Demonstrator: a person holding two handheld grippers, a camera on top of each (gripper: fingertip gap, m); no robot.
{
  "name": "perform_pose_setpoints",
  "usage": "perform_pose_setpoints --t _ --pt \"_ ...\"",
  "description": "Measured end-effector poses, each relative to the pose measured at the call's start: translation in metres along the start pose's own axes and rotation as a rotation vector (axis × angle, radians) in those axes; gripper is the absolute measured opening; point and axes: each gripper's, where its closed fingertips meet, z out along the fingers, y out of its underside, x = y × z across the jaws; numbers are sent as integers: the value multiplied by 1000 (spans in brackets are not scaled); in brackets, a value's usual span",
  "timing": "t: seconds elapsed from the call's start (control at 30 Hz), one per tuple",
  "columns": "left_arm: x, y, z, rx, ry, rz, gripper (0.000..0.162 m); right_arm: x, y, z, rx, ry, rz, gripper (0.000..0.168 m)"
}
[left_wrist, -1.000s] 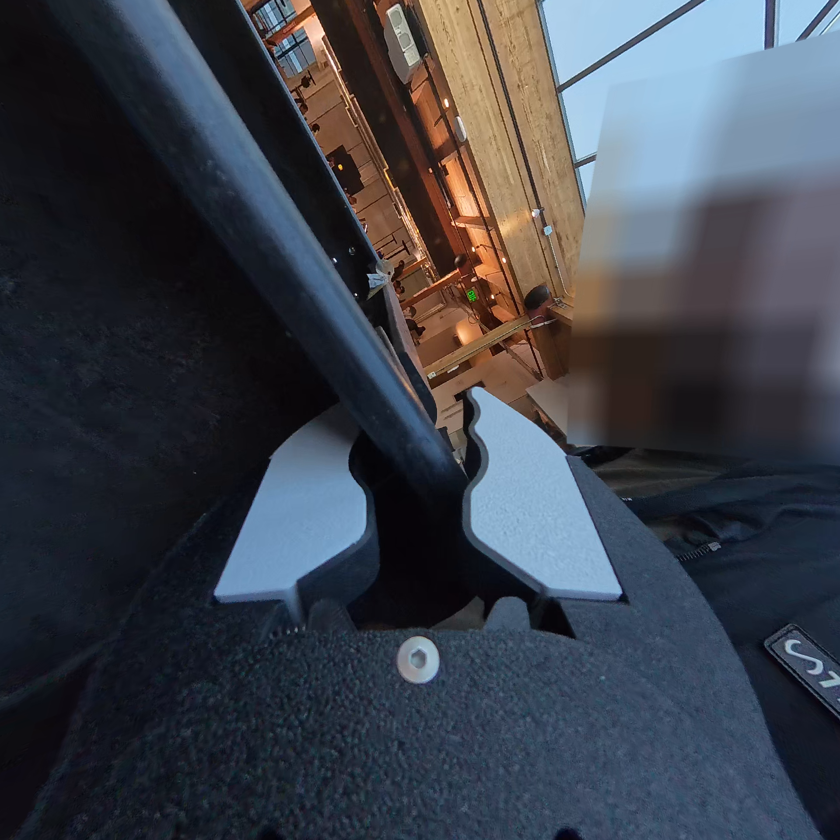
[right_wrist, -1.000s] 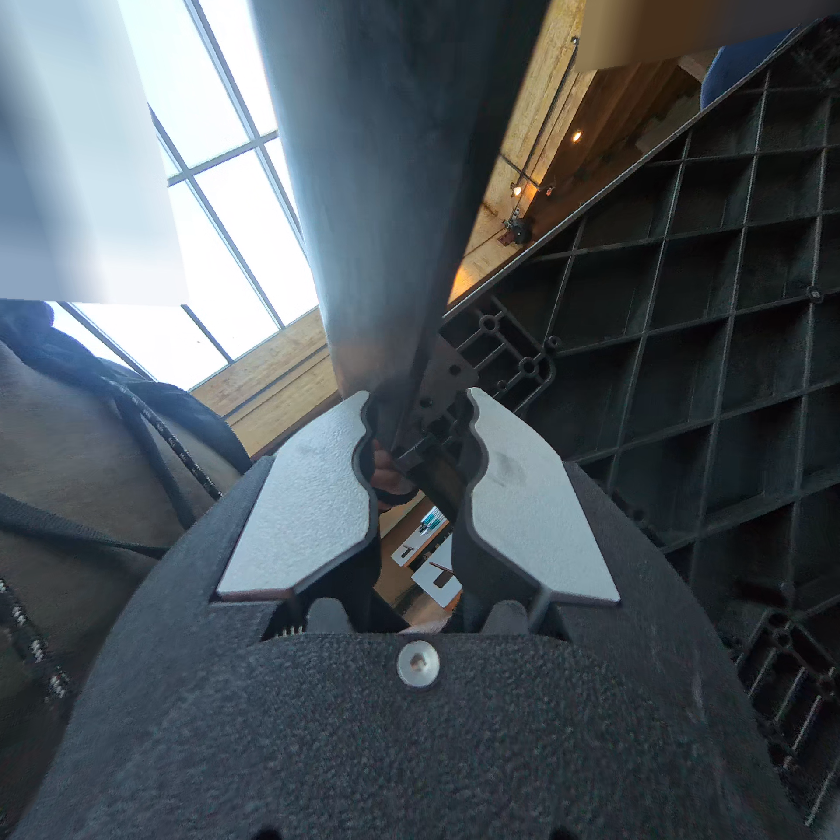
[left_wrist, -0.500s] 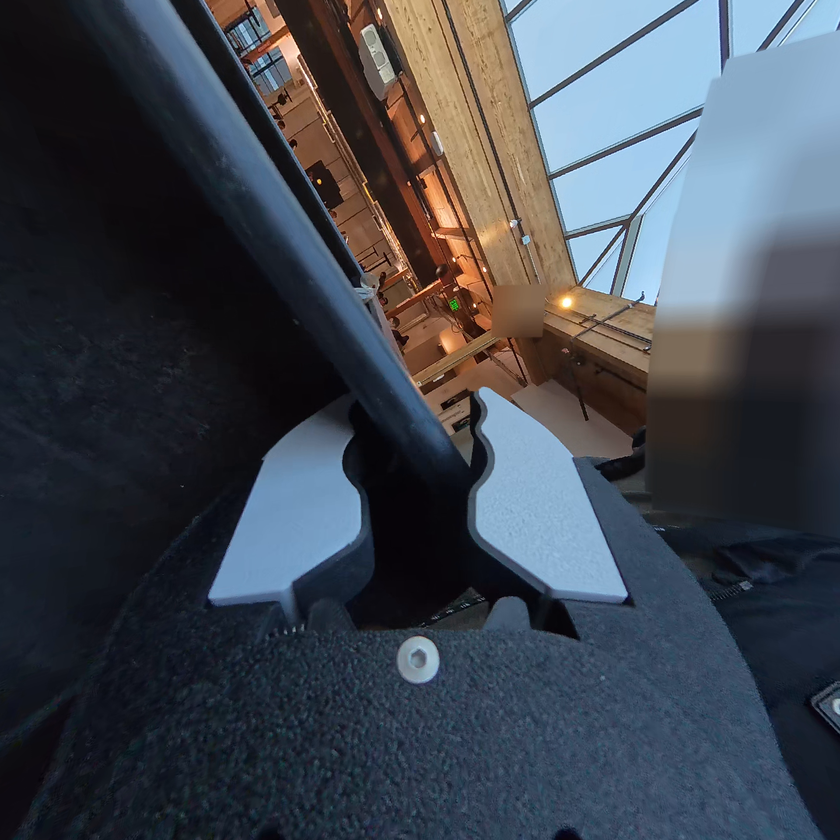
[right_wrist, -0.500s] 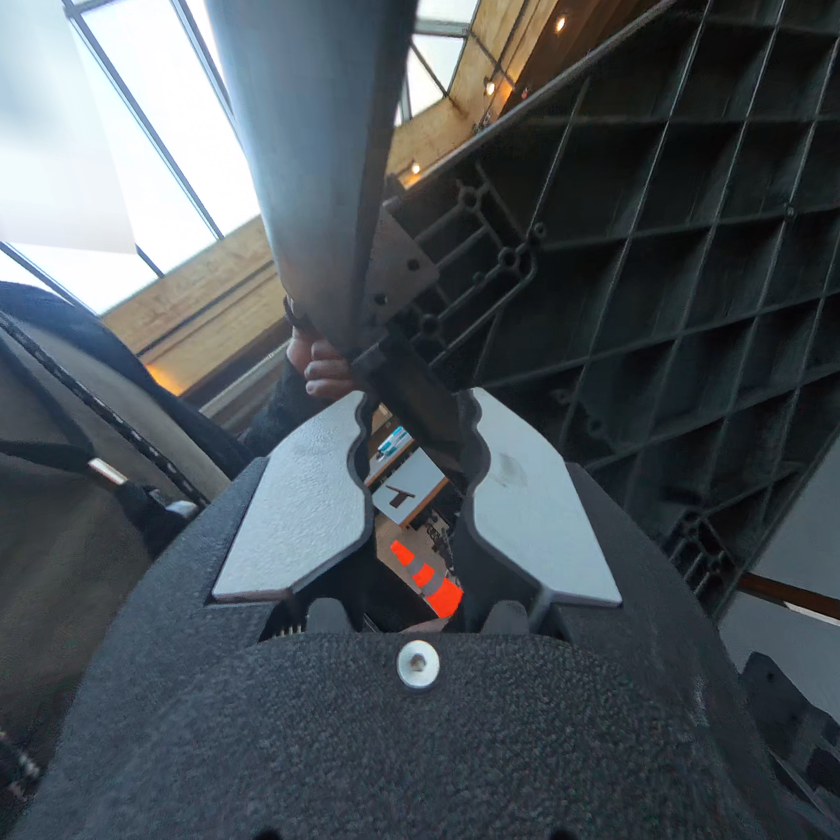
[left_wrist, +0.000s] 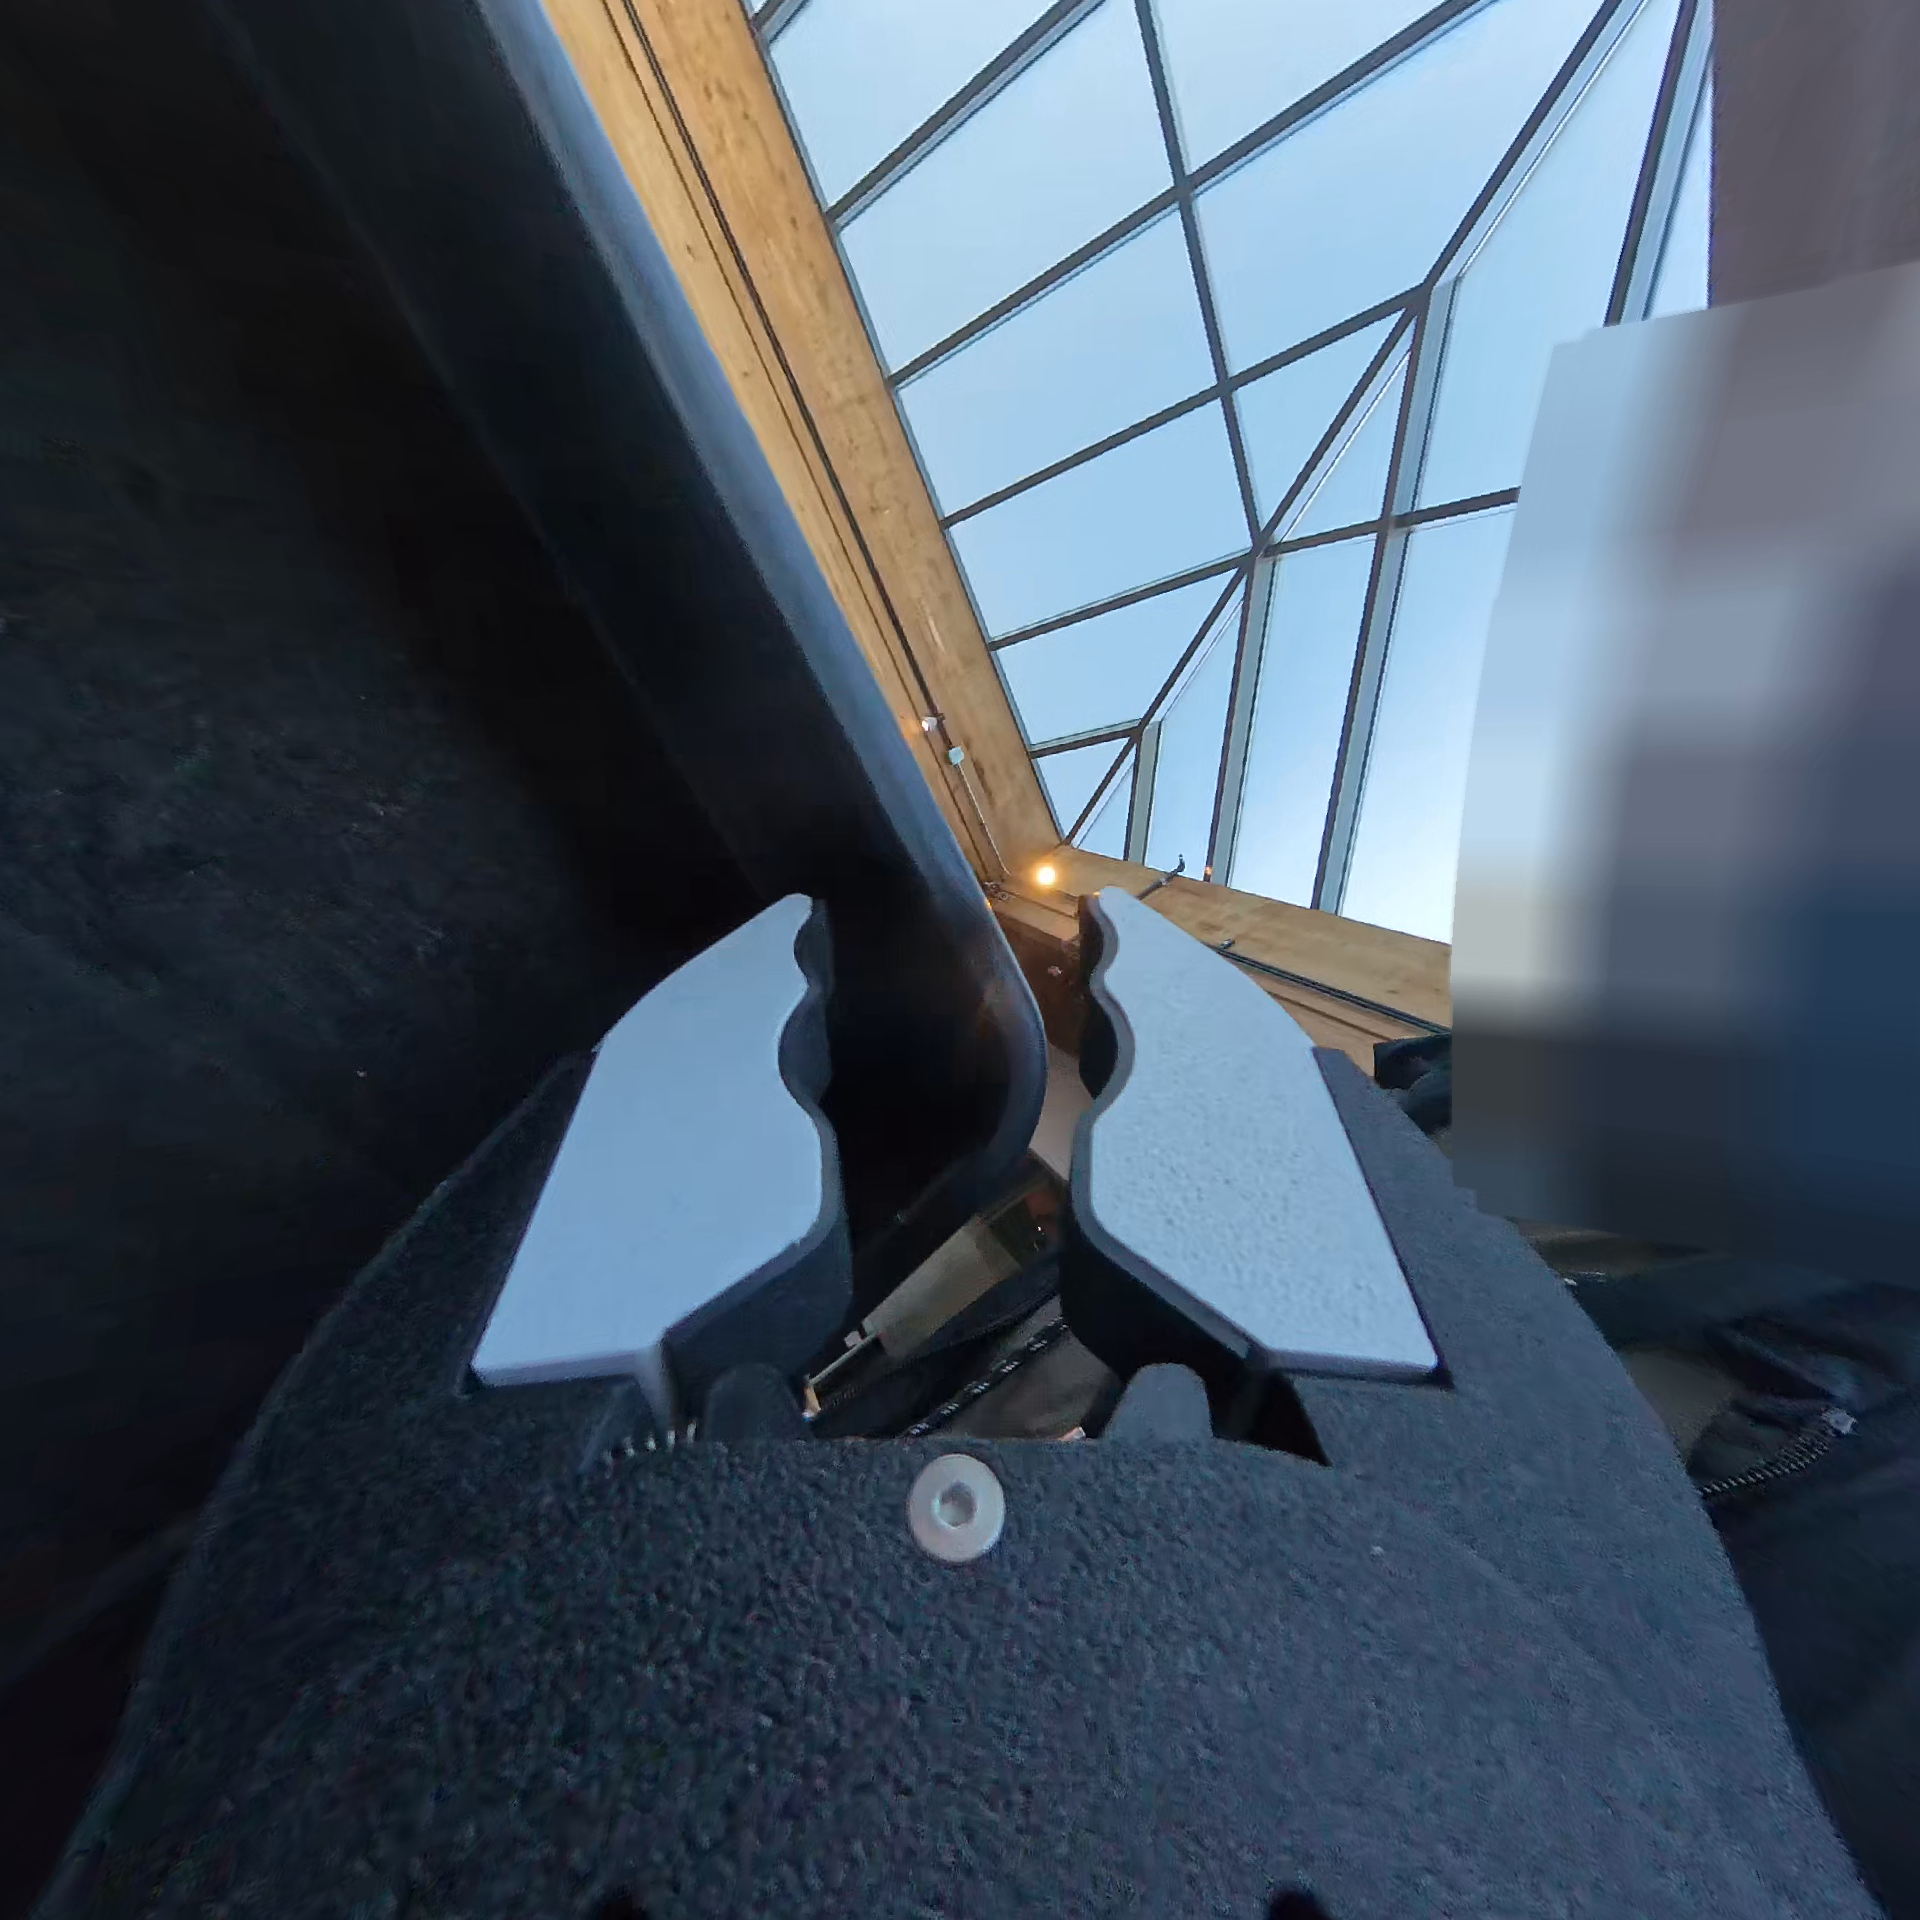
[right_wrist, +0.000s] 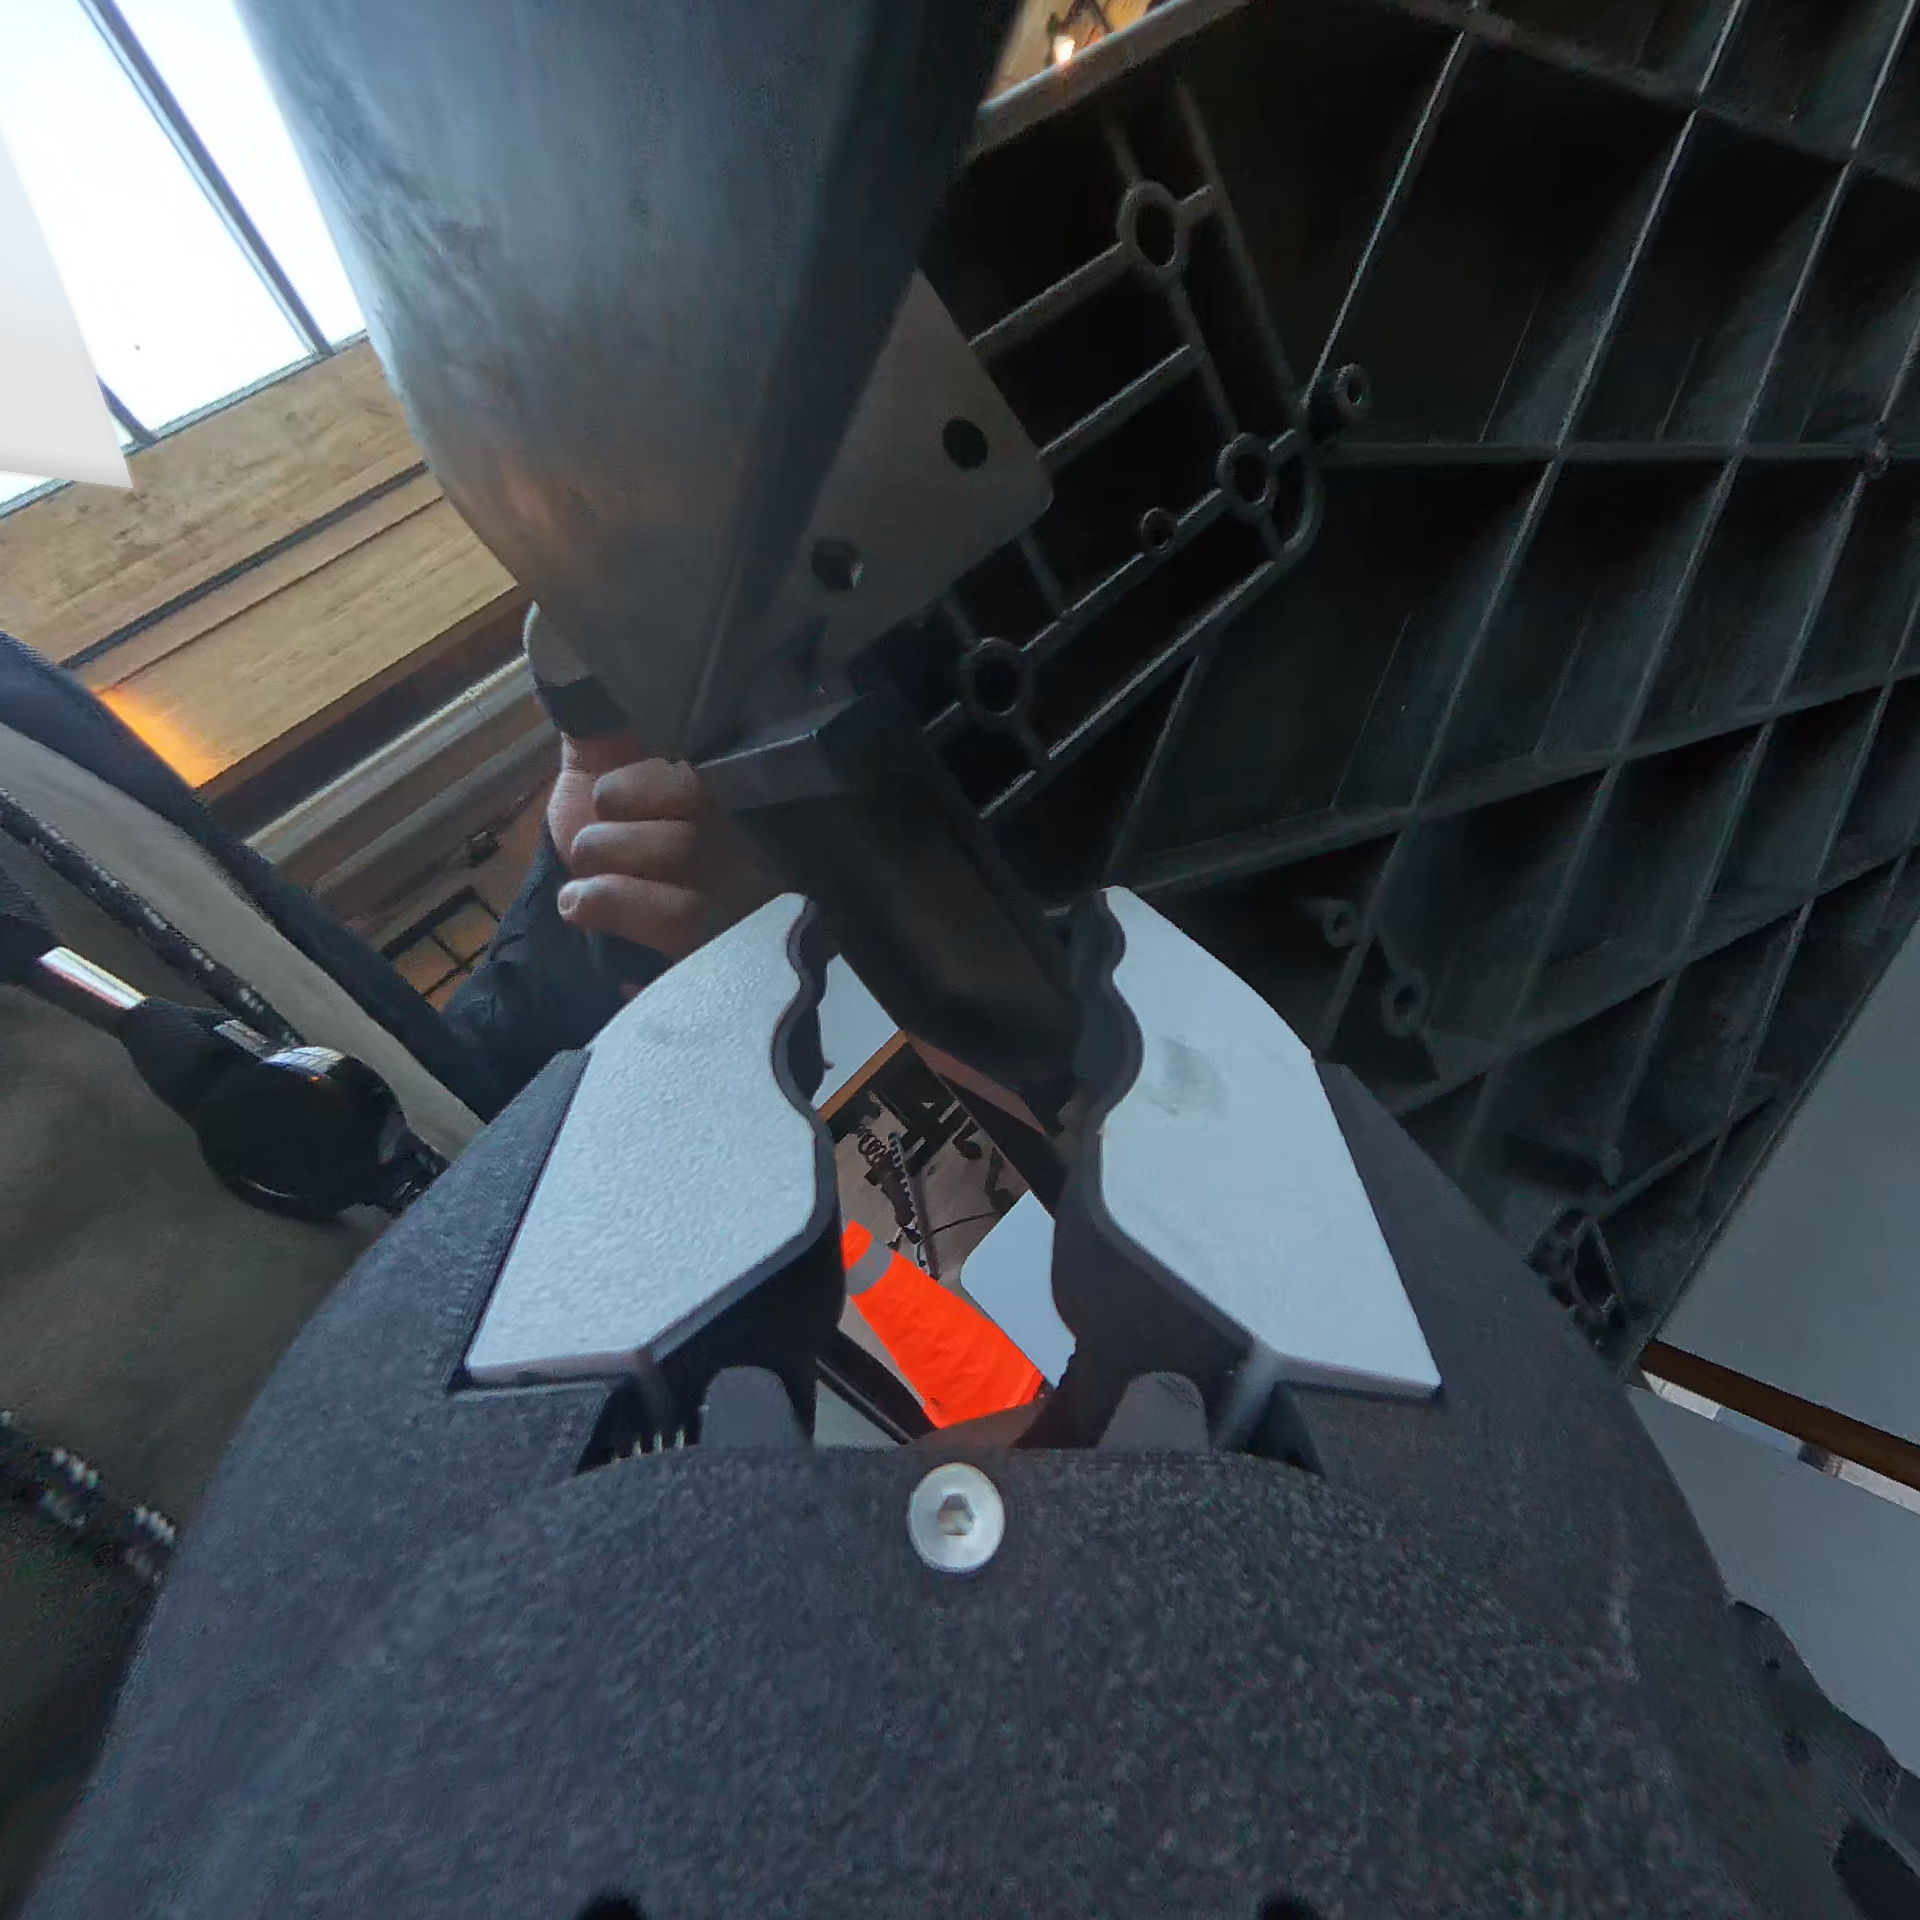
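In the left wrist view a black metal tube (left_wrist: 727, 582) runs down from the upper left and bends between the fingers of my left gripper (left_wrist: 951, 904), which is shut on it. A dark rough panel (left_wrist: 260, 831) fills the left side. In the right wrist view my right gripper (right_wrist: 956, 902) is shut on a dark metal bar (right_wrist: 935, 935). The bar joins a wide grey metal leg (right_wrist: 623, 312) and a bracket plate (right_wrist: 925, 457) bolted to a ribbed black plastic underside (right_wrist: 1558, 520). A hand (right_wrist: 623, 831) holds the frame just behind the left finger.
Both views look upward. A glass roof with dark bars (left_wrist: 1247, 364) and a wooden beam (left_wrist: 779, 312) are overhead. A person's dark clothing (right_wrist: 156, 1195) is close at the left. Something orange with a grey stripe (right_wrist: 935, 1340) shows far below between the fingers.
Both grippers have tilted upward with the frame still held. The left view has swung from the hall interior to the glass roof. The hand and orange item have come into the right view.
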Motion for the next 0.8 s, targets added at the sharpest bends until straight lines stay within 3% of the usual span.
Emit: perform_pose_setpoints --t 0.4,0.8 --pt "2 25 -11 -246 -14 157 56 -5 6 19 19 71 -39 52" --pt "-11 21 -32 -214 -39 204 56 -1 10 13 35 175 -73 50"
